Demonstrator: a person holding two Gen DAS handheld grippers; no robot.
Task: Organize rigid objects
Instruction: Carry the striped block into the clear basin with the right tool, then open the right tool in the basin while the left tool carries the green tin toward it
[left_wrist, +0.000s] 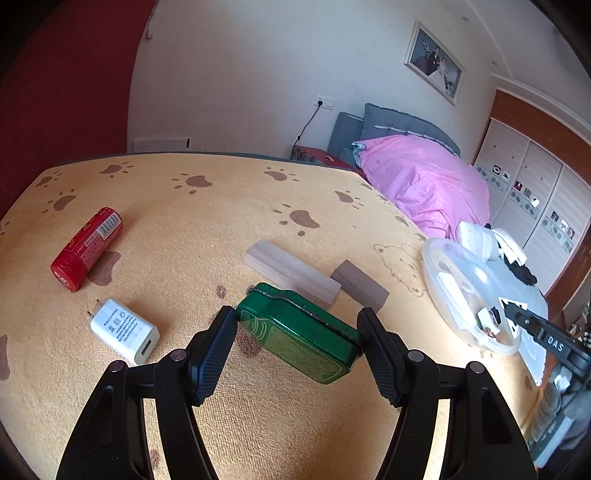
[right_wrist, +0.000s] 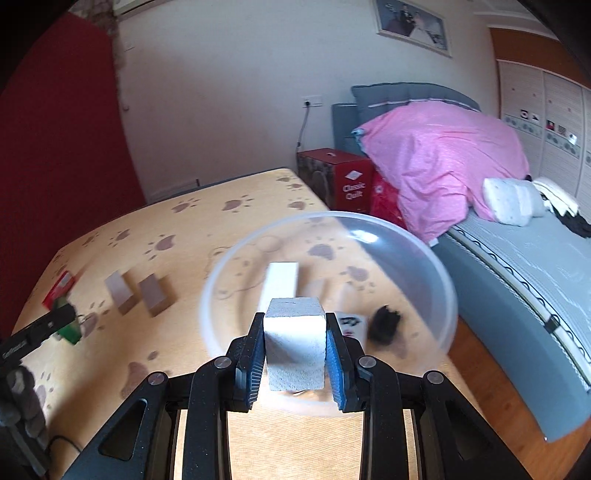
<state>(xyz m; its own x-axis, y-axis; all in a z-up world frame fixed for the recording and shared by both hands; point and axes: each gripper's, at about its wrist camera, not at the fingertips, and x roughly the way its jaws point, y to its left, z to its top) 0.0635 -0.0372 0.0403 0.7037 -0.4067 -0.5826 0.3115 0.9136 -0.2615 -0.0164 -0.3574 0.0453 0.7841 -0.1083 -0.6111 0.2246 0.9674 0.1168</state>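
Note:
My left gripper (left_wrist: 297, 328) is shut on a green tin (left_wrist: 299, 332), held tilted just above the yellow paw-print cloth (left_wrist: 184, 229). A red cylinder (left_wrist: 86, 249), a white USB charger (left_wrist: 125, 330), a pale wooden block (left_wrist: 291, 275) and a darker block (left_wrist: 360, 290) lie on the cloth. My right gripper (right_wrist: 295, 343) is shut on a white foam cube (right_wrist: 294, 347) over the near rim of a clear plastic bowl (right_wrist: 436, 280). The bowl holds a white block (right_wrist: 280, 284), a black object (right_wrist: 386, 325) and a printed tile (right_wrist: 349, 323).
A bed with a pink quilt (right_wrist: 443, 155) stands to the right of the table. A red box (right_wrist: 343, 181) stands on the floor by the bed. The table edge (right_wrist: 458, 373) runs close behind the bowl on the right.

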